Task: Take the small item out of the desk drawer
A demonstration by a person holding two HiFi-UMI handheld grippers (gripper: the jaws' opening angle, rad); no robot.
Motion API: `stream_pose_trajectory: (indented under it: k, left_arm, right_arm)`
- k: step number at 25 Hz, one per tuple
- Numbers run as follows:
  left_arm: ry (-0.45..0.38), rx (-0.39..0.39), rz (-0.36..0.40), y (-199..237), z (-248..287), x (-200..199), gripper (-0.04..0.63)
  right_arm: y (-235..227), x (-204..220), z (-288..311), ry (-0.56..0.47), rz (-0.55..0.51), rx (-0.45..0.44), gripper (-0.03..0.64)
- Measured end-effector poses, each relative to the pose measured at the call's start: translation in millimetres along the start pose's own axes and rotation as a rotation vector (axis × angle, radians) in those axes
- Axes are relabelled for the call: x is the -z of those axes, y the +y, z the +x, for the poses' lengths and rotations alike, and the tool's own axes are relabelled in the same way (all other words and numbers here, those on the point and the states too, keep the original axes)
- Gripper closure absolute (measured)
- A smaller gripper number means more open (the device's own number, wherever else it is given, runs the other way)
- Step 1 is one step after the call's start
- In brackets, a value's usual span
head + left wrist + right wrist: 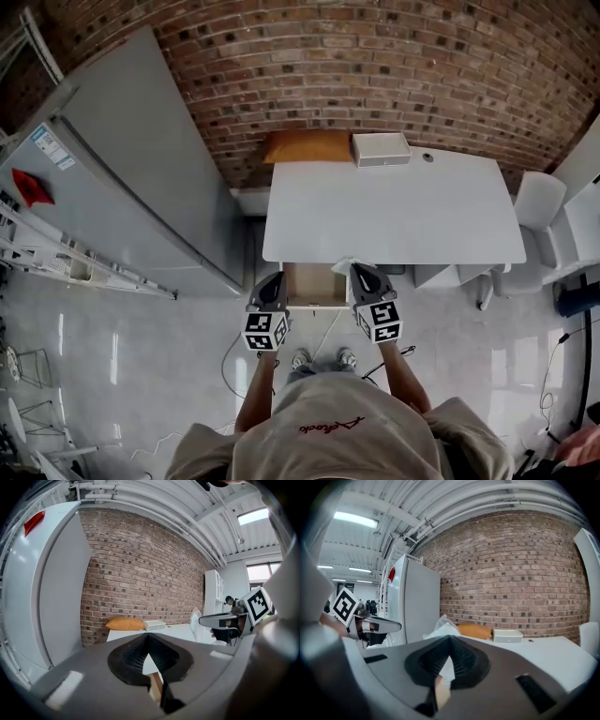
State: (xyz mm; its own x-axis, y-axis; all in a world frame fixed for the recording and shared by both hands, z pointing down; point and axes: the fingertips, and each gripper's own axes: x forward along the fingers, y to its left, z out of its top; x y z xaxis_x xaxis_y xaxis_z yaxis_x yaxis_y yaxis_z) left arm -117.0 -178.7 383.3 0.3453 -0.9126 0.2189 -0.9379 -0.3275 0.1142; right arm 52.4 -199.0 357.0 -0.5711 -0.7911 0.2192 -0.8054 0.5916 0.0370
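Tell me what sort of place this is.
Probably a loft-style workshop or office in a converted industrial building: a bare brick wall, exposed pipes under the ceiling, and a plain white desk beside a tall grey cabinet.

Light's bright and even for you. Strip light (355, 519) at upper left of the right gripper view and a bright pane (255, 515) at upper right of the left one, both blown out. Streaky glare on the floor (122, 347), left side. Desk (394, 220) top is near clipping, with soft shadow under its near edge. Fisheye bends the brick wall (356, 66), and the corners are dark. The near foreground is soft in both gripper views.
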Motion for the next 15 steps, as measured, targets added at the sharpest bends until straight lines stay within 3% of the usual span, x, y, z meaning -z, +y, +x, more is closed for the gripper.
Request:
stream_pose_trajectory:
  k: [15]
  left_arm:
    - [-0.078,-0.002,0.072,22,7,-52,0.588]
  right_arm:
    - [-13,-27,-5,-0.059,-0.003,0.068,0.606]
